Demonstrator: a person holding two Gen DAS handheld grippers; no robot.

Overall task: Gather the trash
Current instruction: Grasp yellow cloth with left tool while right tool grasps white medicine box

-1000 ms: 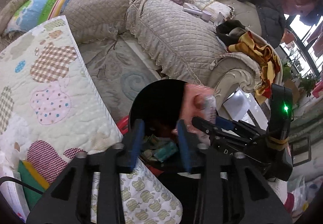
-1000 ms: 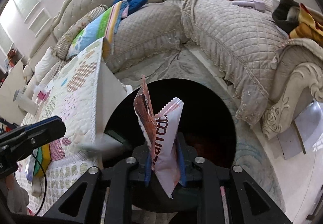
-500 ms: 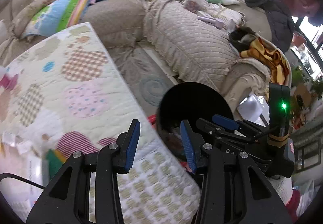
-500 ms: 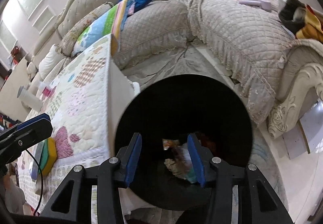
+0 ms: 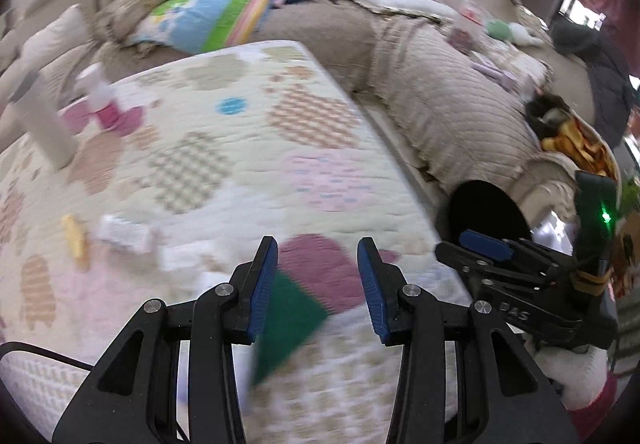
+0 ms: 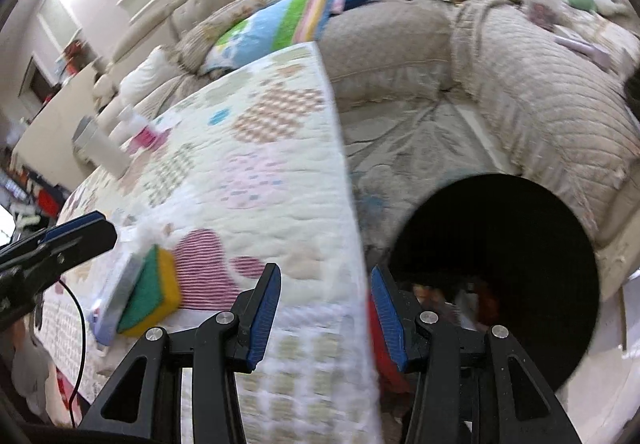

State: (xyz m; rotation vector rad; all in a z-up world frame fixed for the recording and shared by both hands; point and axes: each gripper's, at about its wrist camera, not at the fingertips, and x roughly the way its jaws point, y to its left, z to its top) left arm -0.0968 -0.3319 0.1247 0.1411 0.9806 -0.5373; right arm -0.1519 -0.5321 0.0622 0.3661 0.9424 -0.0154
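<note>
My left gripper (image 5: pixel 318 284) is open and empty above the quilt-covered table (image 5: pixel 248 164), over a green sponge (image 5: pixel 288 320). On the quilt to its left lie a blurred white wrapper (image 5: pixel 124 234) and a small yellow scrap (image 5: pixel 74 240). The black trash bin (image 5: pixel 486 210) stands on the floor past the table's right edge. My right gripper (image 6: pixel 326 304) is also open with nothing between its fingers, straddling the table edge beside the bin (image 6: pixel 520 228). Crumpled wrappers (image 6: pixel 460 292) lie at the bin's bottom. The left gripper (image 6: pixel 76 236) shows at the far left.
A white cylinder (image 5: pixel 40 124) and a pink-labelled bottle (image 5: pixel 104 100) stand at the table's far left. A green-and-yellow sponge (image 6: pixel 150 292) rests on a flat box. A beige quilted sofa (image 6: pixel 540 84) with pillows wraps around behind, with a patterned rug (image 6: pixel 400 148) between.
The right gripper let a pink snack wrapper drop into the bin and now stands open. Both grippers have swung left, away from the bin and over the table.
</note>
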